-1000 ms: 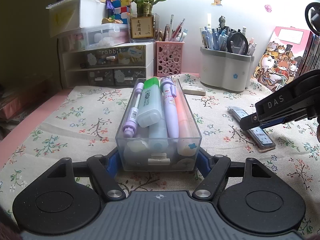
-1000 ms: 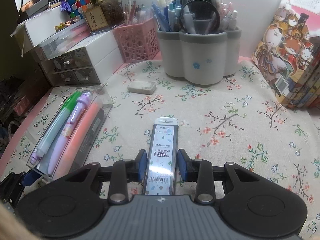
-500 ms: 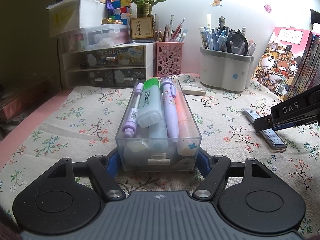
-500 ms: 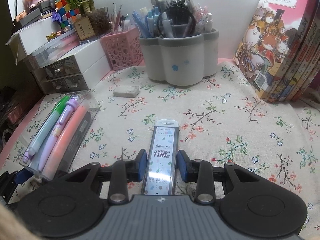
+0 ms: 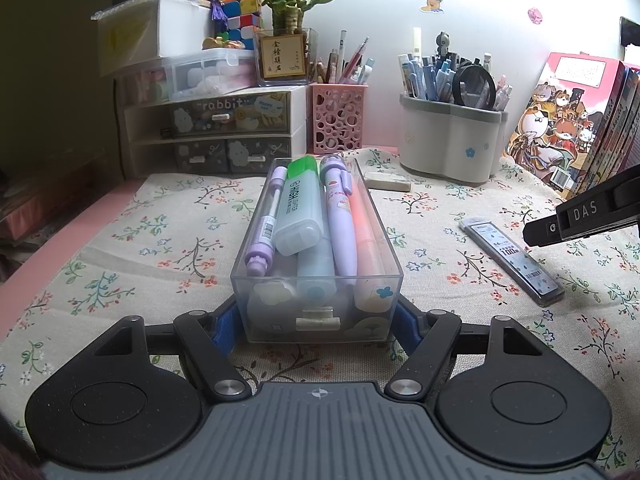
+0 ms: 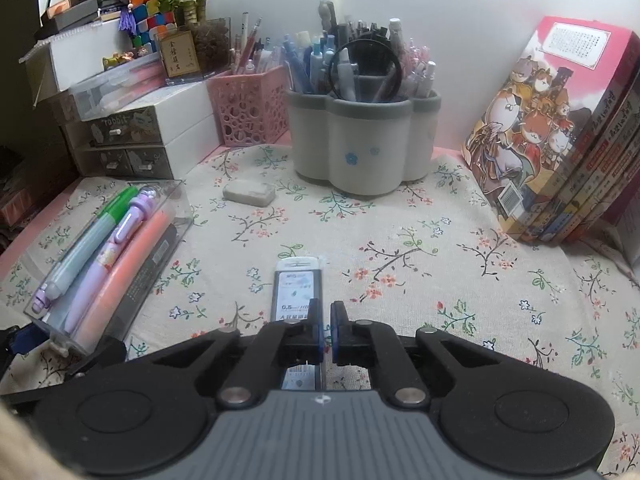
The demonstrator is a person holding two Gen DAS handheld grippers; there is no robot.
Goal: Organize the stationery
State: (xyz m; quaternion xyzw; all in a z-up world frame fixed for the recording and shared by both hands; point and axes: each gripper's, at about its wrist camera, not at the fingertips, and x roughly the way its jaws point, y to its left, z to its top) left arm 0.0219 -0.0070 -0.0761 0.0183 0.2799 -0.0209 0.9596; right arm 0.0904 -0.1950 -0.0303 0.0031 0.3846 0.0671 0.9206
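My left gripper (image 5: 318, 320) clamps the clear pen box (image 5: 316, 280) on the floral cloth (image 5: 160, 240); my right gripper (image 6: 326, 326) — jaws just closed, nothing between them — hovers above the flat-lying lead case (image 6: 298, 288).

"rabbit" on the drawer unit (image 5: 224, 114), "DAS" on the right gripper (image 5: 586, 210)

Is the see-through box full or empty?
Full. The see-through box is packed with pens and highlighters, piled up to its rim.
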